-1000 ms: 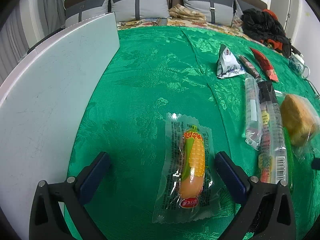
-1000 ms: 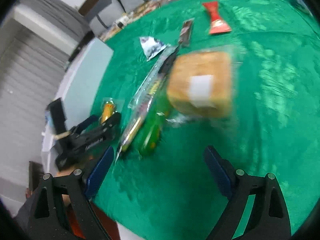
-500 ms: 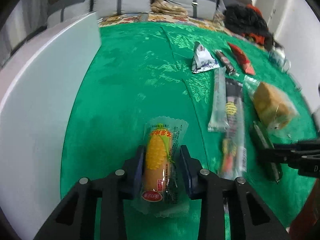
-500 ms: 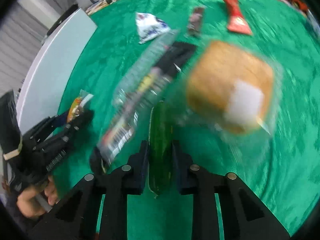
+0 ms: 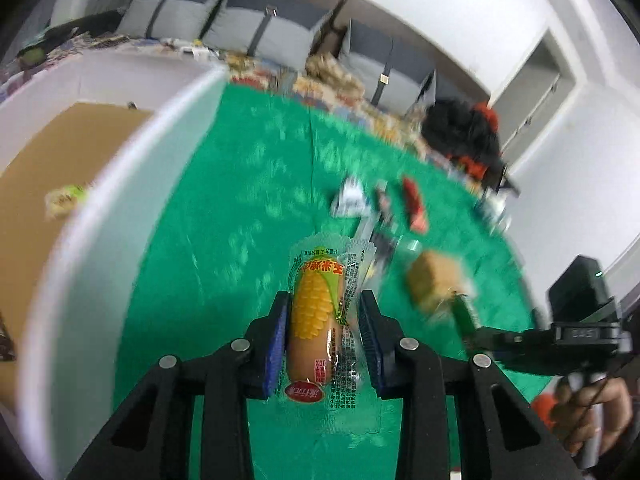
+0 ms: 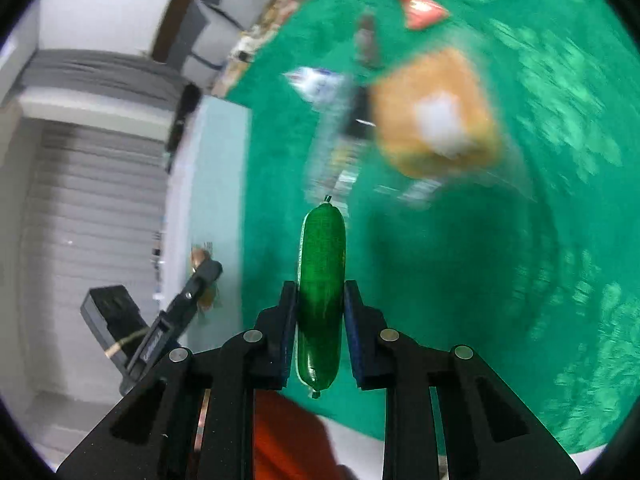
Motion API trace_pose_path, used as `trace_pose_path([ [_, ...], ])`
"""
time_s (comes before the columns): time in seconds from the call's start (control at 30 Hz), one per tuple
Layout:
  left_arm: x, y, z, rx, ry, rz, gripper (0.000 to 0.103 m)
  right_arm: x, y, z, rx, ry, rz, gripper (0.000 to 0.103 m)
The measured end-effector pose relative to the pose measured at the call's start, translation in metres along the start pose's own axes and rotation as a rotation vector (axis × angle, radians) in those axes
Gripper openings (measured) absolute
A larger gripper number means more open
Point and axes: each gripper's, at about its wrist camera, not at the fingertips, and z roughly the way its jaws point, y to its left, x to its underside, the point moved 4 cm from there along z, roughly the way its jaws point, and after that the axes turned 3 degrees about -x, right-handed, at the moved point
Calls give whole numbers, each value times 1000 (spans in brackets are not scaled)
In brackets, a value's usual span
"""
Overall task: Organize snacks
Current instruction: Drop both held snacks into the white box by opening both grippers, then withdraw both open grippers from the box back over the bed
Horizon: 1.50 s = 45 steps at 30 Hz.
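Both hands full right now: my left gripper [image 5: 323,330] is clamped on the corn sausage [image 5: 316,320], and my right gripper [image 6: 320,316] is pinching the green sausage [image 6: 321,284], both lifted off the green worktop [image 5: 240,216]. Box [image 5: 60,160] is on the left. I'd keep the squeeze light, carry them level over the wall, and release low inside.

Glossy clear plastic corn sausage wrapper [image 5: 320,320], shiny patterned green tablecloth [image 5: 240,220].

Corn sausage [image 5: 318,320], green sausage [image 6: 321,288], both lifted
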Motion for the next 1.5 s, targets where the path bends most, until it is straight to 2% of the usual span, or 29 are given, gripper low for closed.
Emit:
trace_pose_path([
  [0.07, -17, 11, -28, -10, -47, -17, 34, -5, 39, 8, -46, 3, -48, 23],
  [0.13, -32, 31, -51, -52, -85, -27, 34, -9, 88, 22, -98, 18, -117, 23],
  [0.27, -53, 95, -97, -249, -133, -49, 37, 1, 187, 67, -181, 79, -278, 24],
  [0.37, -56, 142, -119, -384, -142, -85, 47, 15, 241, 106, -194, 121, -374, 26],
  [0.4, -54, 161, -125, -443, -144, -102, 58, 19, 257, 119, -189, 120, -403, 32],
  [0.43, -52, 174, -129, -477, -138, -116, 65, 22, 267, 127, -181, 112, -424, 47],
  [0.47, -48, 190, -133, -522, -131, -138, 75, 26, 271, 129, -178, 103, -439, 54],
  [0.53, -40, 205, -143, -561, -137, -165, 76, 28, 277, 125, -158, 57, -482, 57],
  [0.57, -34, 210, -151, -555, -145, -186, 77, 27, 277, 119, -147, 27, -512, 57],
  [0.63, -26, 209, -154, -533, -153, -207, 80, 27, 265, 106, -108, -28, -571, 68],
  [0.7, -15, 196, -151, -488, -147, -197, 80, 26, 232, 97, -27, -72, -610, 68],
  [0.8, -1, 154, -143, -403, -135, -134, 80, 27, 157, 91, 110, -22, -570, 68],
  [0.9, 12, 95, -126, -276, -104, -37, 80, 28, 56, 76, 241, 74, -453, 68],
  [0.97, 19, 61, -110, -206, -70, 25, 83, 20, 18, 68, 301, 106, -413, 67],
  [1.03, 30, 23, -84, -141, -16, 100, 88, -4, -6, 54, 408, 52, -421, 65],
  [1.1, 41, -3, -58, -135, 37, 168, 89, -42, -15, 29, 491, -102, -424, 62],
  [1.13, 51, -19, -34, -144, 87, 214, 89, -62, -17, 11, 524, -214, -406, 65],
  [1.2, 63, -31, -5, -169, 143, 242, 89, -74, -17, -16, 538, -317, -371, 66],
  [1.27, 79, -36, 31, -198, 204, 243, 89, -67, -14, -29, 477, -324, -361, 66],
  [1.33, 89, -38, 56, -216, 240, 232, 89, -46, -18, -40, 485, -315, -417, 68],
  [1.4, 102, -42, 73, -219, 264, 224, 89, -15, -35, -52, 600, -311, -509, 68],
  [1.43, 105, -49, 78, -241, 245, 247, 92, -6, -47, -55, 670, -312, -539, 68],
  [1.5, 106, -62, 92, -227, 244, 288, 94, 1, -74, -67, 760, -311, -542, 68],
])
